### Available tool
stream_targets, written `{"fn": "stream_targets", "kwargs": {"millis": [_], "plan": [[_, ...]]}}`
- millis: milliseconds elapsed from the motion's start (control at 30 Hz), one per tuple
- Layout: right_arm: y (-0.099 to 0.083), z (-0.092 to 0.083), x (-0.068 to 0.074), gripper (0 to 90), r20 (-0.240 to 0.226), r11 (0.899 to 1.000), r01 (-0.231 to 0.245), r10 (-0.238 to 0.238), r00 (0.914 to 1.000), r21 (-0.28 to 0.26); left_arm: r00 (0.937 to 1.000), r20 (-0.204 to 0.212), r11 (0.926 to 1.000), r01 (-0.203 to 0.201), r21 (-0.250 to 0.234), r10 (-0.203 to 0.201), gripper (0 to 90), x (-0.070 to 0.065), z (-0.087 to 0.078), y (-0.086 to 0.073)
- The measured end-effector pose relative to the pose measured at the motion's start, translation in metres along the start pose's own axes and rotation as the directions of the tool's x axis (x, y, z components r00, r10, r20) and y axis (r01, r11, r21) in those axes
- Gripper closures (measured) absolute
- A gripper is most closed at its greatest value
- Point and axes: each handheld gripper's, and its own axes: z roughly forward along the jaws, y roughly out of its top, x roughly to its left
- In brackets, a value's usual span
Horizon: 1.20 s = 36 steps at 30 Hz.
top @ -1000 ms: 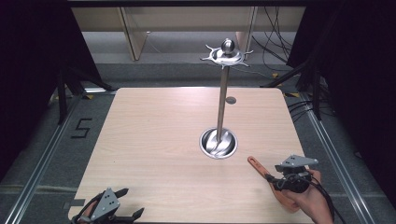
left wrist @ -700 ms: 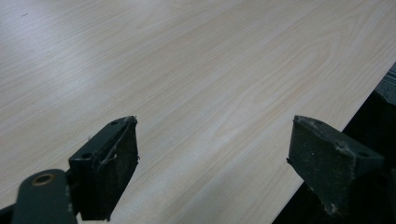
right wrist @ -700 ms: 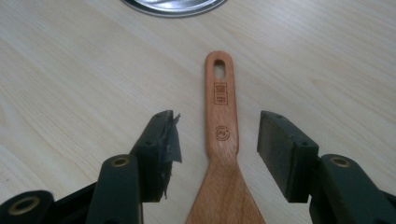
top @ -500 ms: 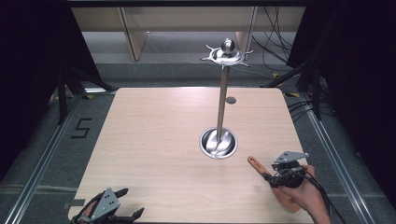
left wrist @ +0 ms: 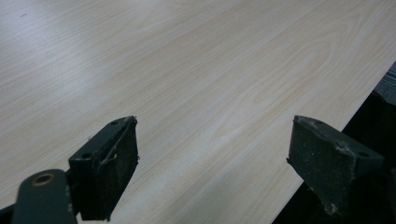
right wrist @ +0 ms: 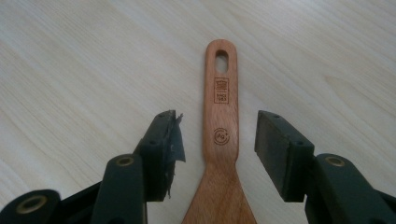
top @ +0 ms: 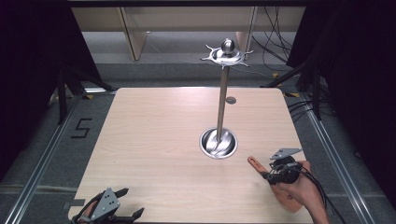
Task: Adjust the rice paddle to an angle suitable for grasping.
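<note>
Lying flat on the pale wood-grain table (top: 154, 140), just in front and to the right of the round steel base of the tall chrome hook stand (top: 218, 143): a flat reddish-brown wooden spatula (right wrist: 220, 140), long axis slanting toward that base, hanging-hole end nearest it, blade end nearer the table's front edge. Straddling its handle, the right gripper (right wrist: 218, 144), jaws just closing but not yet touching the wood on either side. Far left of the stand at the front edge, the left gripper (left wrist: 212, 163), jaws spread over bare tabletop, gripping nothing.
</note>
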Motion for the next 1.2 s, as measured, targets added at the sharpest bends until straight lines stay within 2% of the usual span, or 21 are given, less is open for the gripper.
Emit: {"fn": "stream_targets", "kwargs": {"millis": [100,133,200,300,367,400,467,500,600,633,667,700,800,833,867,933,1000,1033,1067,1100,1200], "plan": [[0.003,0.002,0.001,49.9,-0.006,1.000,-0.026,0.026,0.9996,0.000,0.9999,-0.003,0.9999,-0.011,0.009,0.011,15.3,0.001,-0.001,0.000],[0.003,0.003,0.000,50.1,0.010,1.000,-0.006,0.006,0.9999,0.010,0.9999,-0.002,0.9999,-0.010,0.009,0.010,15.3,0.001,-0.001,0.000],[0.005,0.003,-0.002,50.1,-0.006,0.999,0.004,-0.004,1.0000,0.036,1.0000,-0.004,0.9999,-0.009,0.010,0.009,15.3,0.001,-0.001,0.000],[0.008,0.006,-0.002,50.1,-0.011,0.998,-0.022,0.022,0.9997,0.054,1.0000,0.003,0.9999,-0.008,0.009,0.008,15.3,0.001,-0.001,0.000],[0.009,0.009,-0.003,50.1,-0.015,0.998,-0.001,0.002,0.9999,0.070,1.0000,0.004,1.0000,0.001,0.002,-0.001,15.3,0.000,0.000,0.000],[0.010,0.009,-0.003,50.1,-0.016,0.997,-0.020,0.021,0.9996,0.077,1.0000,0.000,0.9999,-0.009,0.011,0.009,15.3,0.001,0.000,0.000],[0.011,0.011,-0.004,50.1,-0.020,0.996,-0.014,0.016,0.9997,0.088,0.9996,-0.001,0.9992,-0.028,0.027,0.028,15.3,0.002,-0.001,0.000],[0.013,0.013,-0.005,50.1,-0.016,0.996,-0.008,0.009,0.9998,0.094,1.0000,0.004,1.0000,0.002,0.003,-0.002,15.3,0.000,0.000,0.000],[0.015,0.017,-0.006,50.4,-0.027,0.994,-0.005,0.008,0.9996,0.107,1.0000,0.000,1.0000,0.002,-0.001,-0.002,15.3,0.000,0.000,0.000],[0.017,0.017,-0.005,50.5,-0.026,0.993,-0.017,0.020,0.9994,0.114,0.9996,0.000,0.9992,-0.029,0.029,0.029,15.3,0.002,-0.001,0.000],[0.017,0.018,-0.006,50.5,-0.026,0.993,-0.006,0.010,0.9996,0.119,0.9996,-0.001,0.9993,-0.028,0.026,0.028,15.3,0.002,-0.001,0.000],[0.018,0.017,-0.007,50.6,-0.027,0.992,-0.012,0.015,0.9995,0.127,1.0000,0.003,1.0000,-0.006,0.008,0.006,15.3,0.000,-0.001,0.000],[0.021,0.019,-0.006,51.0,-0.033,0.988,-0.044,0.049,0.9982,0.149,1.0000,0.001,1.0000,-0.007,0.005,0.007,15.3,0.000,0.000,0.000],[0.021,0.019,-0.006,51.0,-0.033,0.988,-0.044,0.049,0.9982,0.149,1.0000,0.001,1.0000,-0.007,0.005,0.007,15.3,0.000,0.000,0.000],[0.022,0.021,-0.009,51.8,-0.025,0.988,-0.010,0.014,0.9996,0.155,1.0000,0.004,1.0000,-0.002,0.006,0.002,15.3,0.000,0.000,0.000],[0.023,0.022,-0.010,52.1,-0.025,0.986,-0.008,0.012,0.9996,0.166,0.9997,0.000,0.9994,-0.024,0.024,0.024,15.3,0.002,-0.001,0.000],[0.024,0.023,-0.010,52.3,-0.029,0.984,-0.024,0.030,0.9991,0.177,0.9997,0.000,0.9994,-0.025,0.025,0.025,15.3,0.001,-0.001,0.000],[0.026,0.026,-0.012,53.0,-0.032,0.981,-0.003,0.010,0.9995,0.194,1.0000,0.003,0.9999,-0.009,0.010,0.009,15.3,0.000,0.000,0.000],[0.026,0.026,-0.010,53.3,-0.034,0.978,-0.028,0.036,0.9988,0.207,0.9996,0.000,0.9993,-0.027,0.027,0.027,15.3,0.002,-0.001,0.001],[0.027,0.027,-0.012,53.5,-0.027,0.978,-0.007,0.013,0.9995,0.207,0.9996,0.000,0.9993,-0.027,0.027,0.027,15.3,0.002,-0.001,0.001],[0.029,0.029,-0.012,54.2,-0.024,0.973,0.005,0.001,0.9997,0.229,0.9996,0.001,0.9993,-0.027,0.026,0.027,15.3,0.002,-0.001,0.001]]}}
